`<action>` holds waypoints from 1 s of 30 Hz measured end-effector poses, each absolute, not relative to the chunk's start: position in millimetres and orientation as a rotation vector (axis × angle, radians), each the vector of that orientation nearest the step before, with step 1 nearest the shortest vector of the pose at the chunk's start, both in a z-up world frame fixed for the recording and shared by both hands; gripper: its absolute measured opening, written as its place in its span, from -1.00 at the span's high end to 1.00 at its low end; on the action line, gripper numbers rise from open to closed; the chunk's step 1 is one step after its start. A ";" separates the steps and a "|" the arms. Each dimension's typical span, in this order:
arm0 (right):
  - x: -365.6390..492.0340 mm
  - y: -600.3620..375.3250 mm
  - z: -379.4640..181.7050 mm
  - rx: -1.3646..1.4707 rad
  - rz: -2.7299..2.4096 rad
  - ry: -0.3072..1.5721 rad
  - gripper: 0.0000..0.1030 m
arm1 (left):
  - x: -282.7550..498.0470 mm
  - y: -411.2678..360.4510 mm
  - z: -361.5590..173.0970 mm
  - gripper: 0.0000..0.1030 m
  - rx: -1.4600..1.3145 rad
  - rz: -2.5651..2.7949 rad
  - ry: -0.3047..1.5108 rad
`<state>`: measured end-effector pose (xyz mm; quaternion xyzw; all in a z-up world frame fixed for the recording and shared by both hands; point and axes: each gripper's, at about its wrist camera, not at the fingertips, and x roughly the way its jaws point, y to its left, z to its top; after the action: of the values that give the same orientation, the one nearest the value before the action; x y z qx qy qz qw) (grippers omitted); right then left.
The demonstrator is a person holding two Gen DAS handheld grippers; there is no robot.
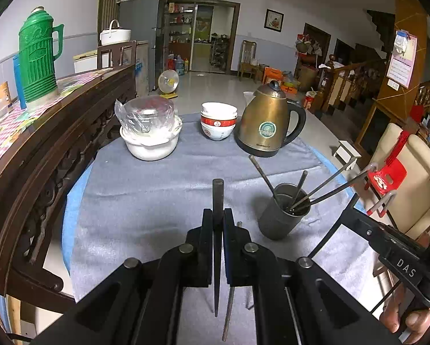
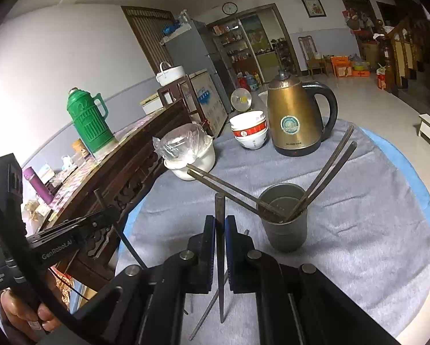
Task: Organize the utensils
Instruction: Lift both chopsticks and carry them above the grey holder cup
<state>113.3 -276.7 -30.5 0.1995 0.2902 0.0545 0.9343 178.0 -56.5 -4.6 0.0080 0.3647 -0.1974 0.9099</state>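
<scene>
My left gripper (image 1: pixel 217 214) is shut on a dark chopstick (image 1: pixel 218 192) that stands upright between the pads above the grey cloth. My right gripper (image 2: pixel 220 220) is likewise shut on a second dark chopstick (image 2: pixel 220 204). A grey metal cup (image 1: pixel 282 218) (image 2: pixel 285 227) with several chopsticks leaning in it stands just right of both grippers. One loose chopstick (image 1: pixel 228 302) (image 2: pixel 207 313) lies on the cloth under the fingers. The right wrist view shows the left gripper (image 2: pixel 111 211) at the left, the left wrist view shows the right gripper (image 1: pixel 351 210) at the right.
On the cloth-covered table (image 1: pixel 146 201) stand a brass kettle (image 1: pixel 268 123), stacked bowls (image 1: pixel 218 120) and a white pot (image 1: pixel 150 141) topped with a plastic-wrapped bowl. A dark wooden sideboard (image 1: pixel 57 132) with a green thermos (image 1: pixel 38 57) borders the left. A red chair (image 1: pixel 387 178) stands right.
</scene>
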 end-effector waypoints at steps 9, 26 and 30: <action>109.9 -277.2 -23.1 0.404 0.108 0.570 0.86 | 174.4 -57.0 8.2 0.88 0.006 -0.420 0.732; 91.7 -287.8 6.7 0.398 0.086 0.483 0.86 | 161.8 -54.4 46.5 0.88 -0.044 -0.492 0.660; 88.3 -292.3 16.6 0.395 0.077 0.460 0.86 | 159.9 -57.1 59.1 0.88 -0.052 -0.504 0.631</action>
<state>88.3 -292.3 16.6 0.1946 0.2263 0.0381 0.9536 159.9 -57.1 59.1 -0.0253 0.3068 -0.2454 0.9193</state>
